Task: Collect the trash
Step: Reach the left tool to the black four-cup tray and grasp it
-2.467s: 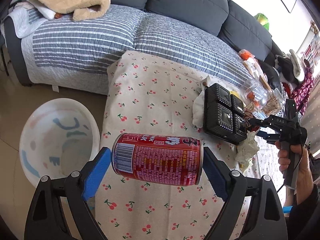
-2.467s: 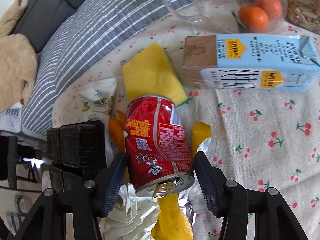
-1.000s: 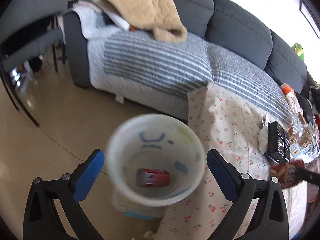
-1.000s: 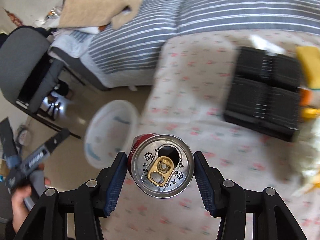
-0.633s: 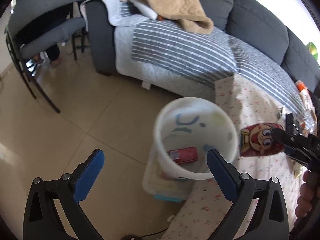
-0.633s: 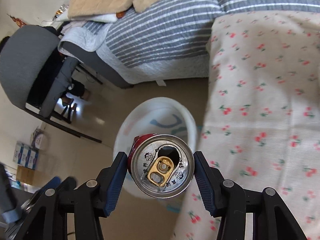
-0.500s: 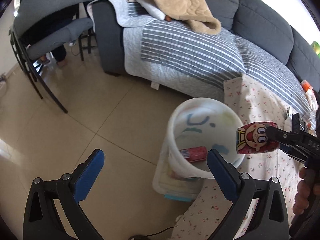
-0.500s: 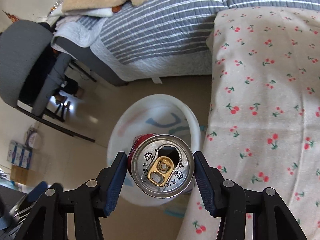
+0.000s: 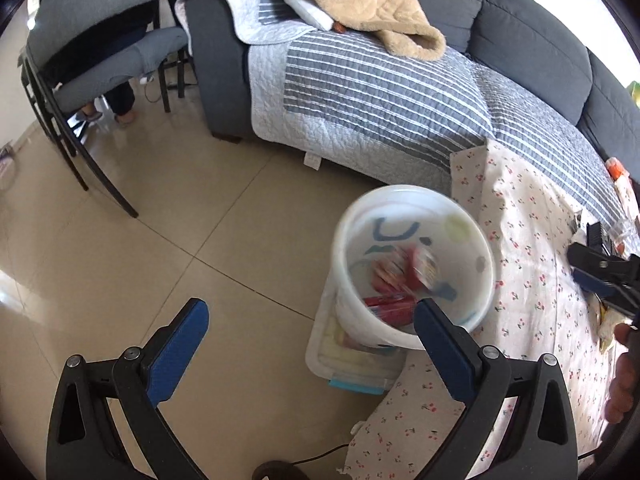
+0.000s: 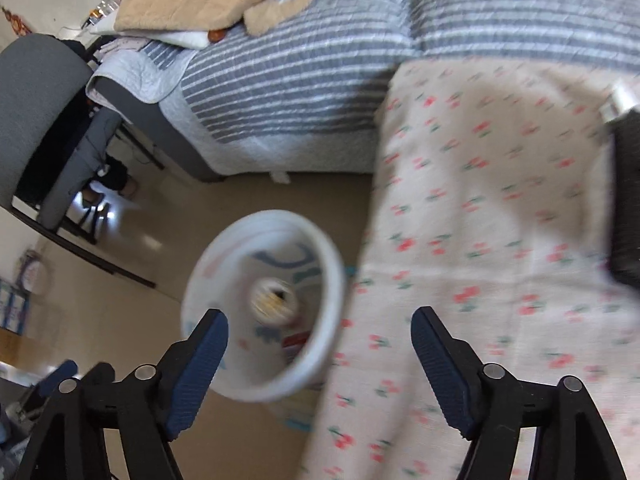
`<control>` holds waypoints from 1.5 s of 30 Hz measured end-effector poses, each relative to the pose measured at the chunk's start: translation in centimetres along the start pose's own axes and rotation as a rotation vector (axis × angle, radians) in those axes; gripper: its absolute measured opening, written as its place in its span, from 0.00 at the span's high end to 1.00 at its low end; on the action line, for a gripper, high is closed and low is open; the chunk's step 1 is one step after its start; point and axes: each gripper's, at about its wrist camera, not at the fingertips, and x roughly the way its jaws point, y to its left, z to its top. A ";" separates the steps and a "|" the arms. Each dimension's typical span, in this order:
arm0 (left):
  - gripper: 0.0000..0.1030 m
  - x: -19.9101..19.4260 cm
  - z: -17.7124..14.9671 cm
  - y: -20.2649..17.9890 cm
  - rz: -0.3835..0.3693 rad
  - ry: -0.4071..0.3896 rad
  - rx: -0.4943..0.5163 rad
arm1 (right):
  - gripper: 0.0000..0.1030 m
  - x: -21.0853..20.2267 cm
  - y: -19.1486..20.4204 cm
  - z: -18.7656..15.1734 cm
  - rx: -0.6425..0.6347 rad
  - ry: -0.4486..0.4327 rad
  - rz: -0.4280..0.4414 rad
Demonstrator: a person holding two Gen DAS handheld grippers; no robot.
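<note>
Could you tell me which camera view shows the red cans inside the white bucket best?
The left wrist view: the white bucket shows two red cans, one motion-blurred. The right wrist view is smeared, showing one can top and a red sliver.

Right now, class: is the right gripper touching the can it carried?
Apart. Right wrist view: the right gripper is open and empty; the blurred can sits inside the bucket.

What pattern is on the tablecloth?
Small red cherries on cream tablecloth, clearest in the left wrist view.
</note>
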 end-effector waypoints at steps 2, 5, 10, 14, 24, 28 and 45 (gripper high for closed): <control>0.00 -0.5 -0.1 -1.0 -0.010 -0.006 0.018 | 0.18 -1.7 -0.8 -0.3 -0.018 -0.017 -0.035; 0.00 -1.7 -0.4 -3.3 -0.035 -0.020 0.063 | 0.16 -4.4 -2.3 -1.0 -0.049 -0.037 -0.096; 0.00 -3.5 -1.0 -7.9 -0.085 -0.050 0.134 | 0.14 -8.1 -5.5 -2.3 -0.077 -0.056 -0.180; 0.00 -4.5 -1.9 -11.8 -0.119 -0.060 0.195 | 0.13 -10.9 -9.2 -3.5 -0.032 -0.074 -0.211; 0.00 -5.7 -3.5 -20.5 -0.162 -0.138 0.304 | 0.12 -15.9 -20.0 -5.4 0.214 -0.056 -0.310; 0.00 -5.3 -3.6 -23.7 -0.223 -0.128 0.319 | 0.12 -17.0 -22.6 -5.6 0.241 -0.050 -0.327; 0.10 2.1 1.0 -36.4 -0.384 0.085 0.333 | 0.12 -19.8 -28.9 -5.0 0.317 -0.041 -0.365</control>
